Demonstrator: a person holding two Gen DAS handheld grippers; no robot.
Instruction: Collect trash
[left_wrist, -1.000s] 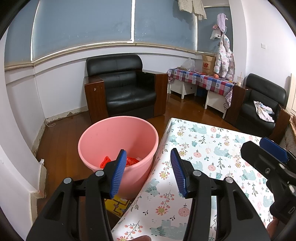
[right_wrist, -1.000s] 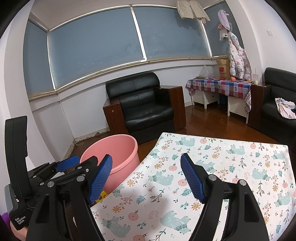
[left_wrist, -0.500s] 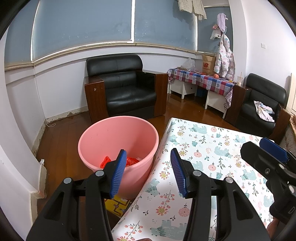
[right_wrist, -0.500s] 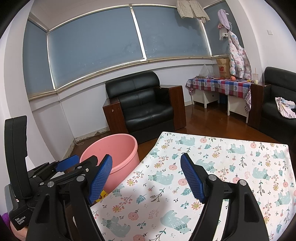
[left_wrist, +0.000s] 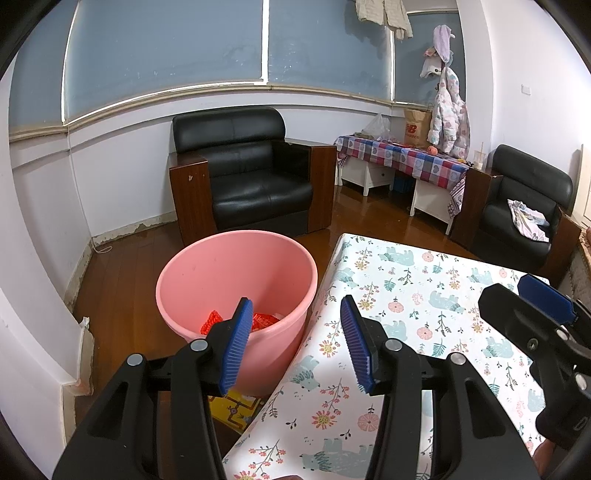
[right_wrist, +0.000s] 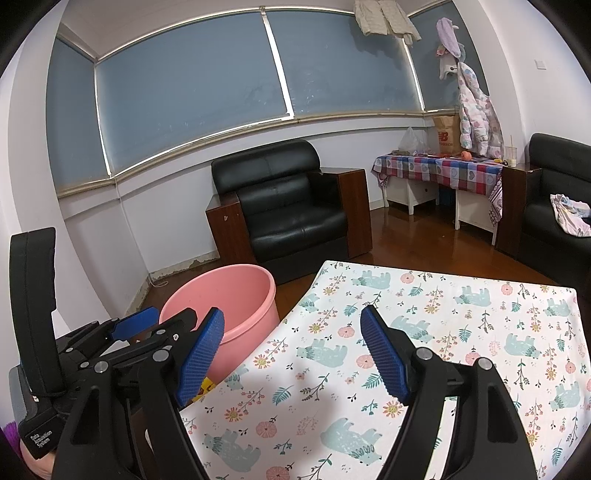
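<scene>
Nothing has moved since a second ago: my left gripper (left_wrist: 295, 339) and right gripper (right_wrist: 291, 350) hover with jaws spread wide, both empty. The pink bin (left_wrist: 236, 291) sits on the floor at ten o'clock of the worktop (left_wrist: 424, 317); red trash (left_wrist: 258, 322) lies inside. I see no trash on the worktop. The risk: reaching blindly could snag the floral cloth and drag it.
</scene>
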